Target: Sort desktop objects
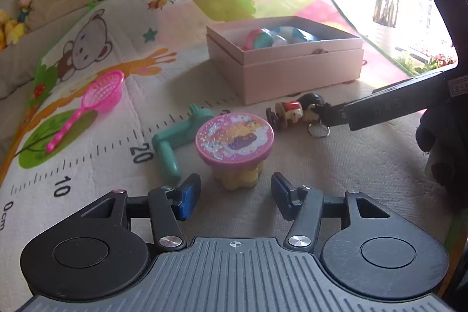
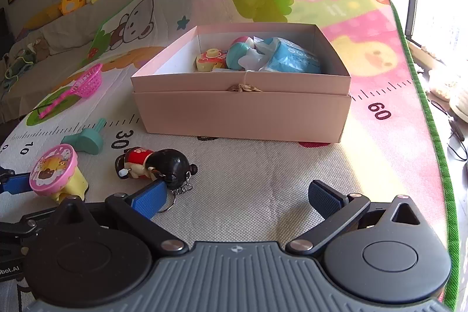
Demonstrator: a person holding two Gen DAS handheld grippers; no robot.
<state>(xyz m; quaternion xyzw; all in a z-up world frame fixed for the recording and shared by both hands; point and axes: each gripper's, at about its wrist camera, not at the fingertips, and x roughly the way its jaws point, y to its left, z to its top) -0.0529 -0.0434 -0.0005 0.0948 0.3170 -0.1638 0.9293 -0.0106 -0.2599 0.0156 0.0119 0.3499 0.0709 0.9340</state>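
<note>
A pink-topped toy table with yellow legs (image 1: 235, 146) stands just ahead of my open left gripper (image 1: 235, 195), between its blue pads but apart from them; it also shows in the right wrist view (image 2: 55, 173). A black-haired doll keychain (image 2: 155, 164) lies on the mat; my open right gripper (image 2: 237, 199) sits beside it, its left pad (image 2: 147, 199) touching the doll's head. In the left wrist view the doll (image 1: 298, 111) lies at the right gripper's fingertip. A pink open box (image 2: 242, 107) holds several toys.
A teal toy crank (image 1: 171, 142) lies left of the toy table. A pink toy strainer (image 1: 93, 104) lies further left on the printed play mat (image 2: 263, 183). Plush toys and cushions line the back. The mat's green edge (image 2: 438, 154) runs along the right.
</note>
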